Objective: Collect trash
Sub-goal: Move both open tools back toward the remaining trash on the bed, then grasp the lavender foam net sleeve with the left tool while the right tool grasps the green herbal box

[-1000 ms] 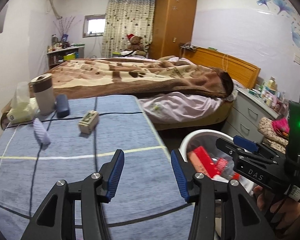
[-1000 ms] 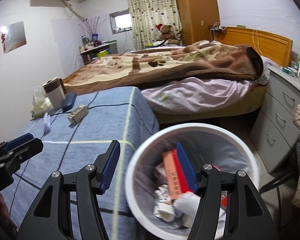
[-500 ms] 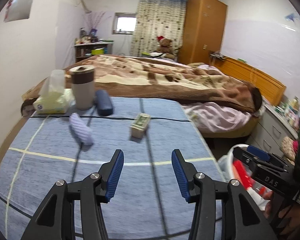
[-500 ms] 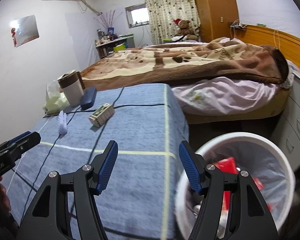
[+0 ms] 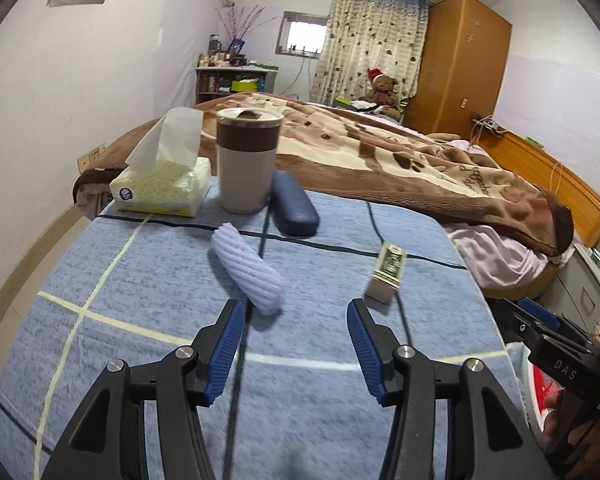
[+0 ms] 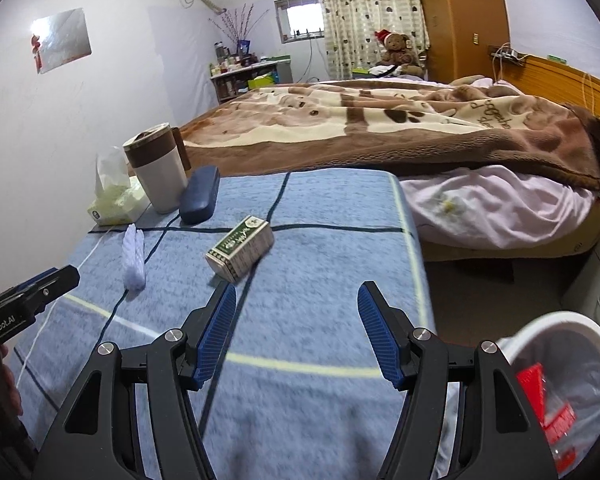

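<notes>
left gripper (image 5: pixel 295 342) opening, empty; lilac wrapper (image 5: pixel 246 268) at 11 o'clock, just ahead | right gripper (image 6: pixel 297 332) wide, empty; green carton (image 6: pixel 240 248) at 11 | likely light, crushable; wrapper soft; pinch across narrow sides | bin (image 6: pixel 560 322) at 4

A crumpled, ribbed lavender-white wad (image 5: pixel 247 269) lies on its side on the blue checked tabletop (image 5: pixel 148 280), left of centre in the left wrist frame, slanting from upper left to lower right. To its right a small box (image 6: pixel 240 253) (green printed top, pale sides) lies flat, skewed to the tabletop's dark lines. At the lower right of the right wrist frame a white bin (image 6: pixel 548 326) with a clear liner holds red packaging (image 6: pixel 534 390).
</notes>
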`<state>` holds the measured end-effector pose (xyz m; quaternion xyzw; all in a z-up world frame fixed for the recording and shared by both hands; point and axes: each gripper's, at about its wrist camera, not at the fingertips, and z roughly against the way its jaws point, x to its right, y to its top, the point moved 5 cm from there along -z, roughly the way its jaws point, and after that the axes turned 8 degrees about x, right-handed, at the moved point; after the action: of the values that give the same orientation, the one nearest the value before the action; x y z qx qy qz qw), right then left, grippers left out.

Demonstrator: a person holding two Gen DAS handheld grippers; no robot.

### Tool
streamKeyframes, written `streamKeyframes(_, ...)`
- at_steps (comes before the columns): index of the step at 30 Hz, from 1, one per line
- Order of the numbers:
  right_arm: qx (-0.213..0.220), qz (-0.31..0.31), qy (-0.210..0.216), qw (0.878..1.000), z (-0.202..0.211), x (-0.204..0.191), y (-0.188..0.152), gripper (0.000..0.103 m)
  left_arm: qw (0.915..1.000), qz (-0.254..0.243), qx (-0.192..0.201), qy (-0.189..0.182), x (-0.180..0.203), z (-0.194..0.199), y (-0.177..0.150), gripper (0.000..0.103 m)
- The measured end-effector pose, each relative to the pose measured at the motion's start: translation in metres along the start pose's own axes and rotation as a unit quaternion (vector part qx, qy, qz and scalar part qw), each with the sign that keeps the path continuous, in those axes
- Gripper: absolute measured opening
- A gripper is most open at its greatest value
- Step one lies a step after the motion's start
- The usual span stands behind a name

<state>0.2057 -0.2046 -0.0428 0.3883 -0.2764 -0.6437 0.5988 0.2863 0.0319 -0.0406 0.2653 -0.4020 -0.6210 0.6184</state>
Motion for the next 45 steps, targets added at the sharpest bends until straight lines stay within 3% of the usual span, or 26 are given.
streamKeyframes(8, -0.021, -0.006, 0.009, 1.000, -0.040, -0.013, 0.007, 0.065, 0.9994, 0.021, -0.024, 0.015, -0.025, -0.048, 0.008, 0.054)
streamKeyframes(23, -0.067, -0.010, 0.012, 0.998, -0.106, -0.038, 0.012, 0.065, 0.9969, 0.034, -0.070, 0.009, -0.051, -0.122, 0.013, 0.054)
streamKeyframes(36, -0.085, 0.047, -0.011, 0.995, -0.109, -0.055, 0.005, 0.065, 0.9943, 0.039, -0.097, 0.019, -0.052, -0.143, 0.005, 0.054)
streamKeyframes(44, -0.099, 0.056, -0.012, 0.993, -0.106, -0.056, -0.003, 0.064, 0.9950, 0.010, -0.099, 0.009, -0.033, -0.140, 0.000, 0.036)
streamKeyframes(45, -0.099, 0.054, -0.010, 0.994, -0.107, -0.056, -0.003, 0.058, 0.9953, 0.003, -0.097, 0.010, -0.030, -0.140, 0.001, 0.035)
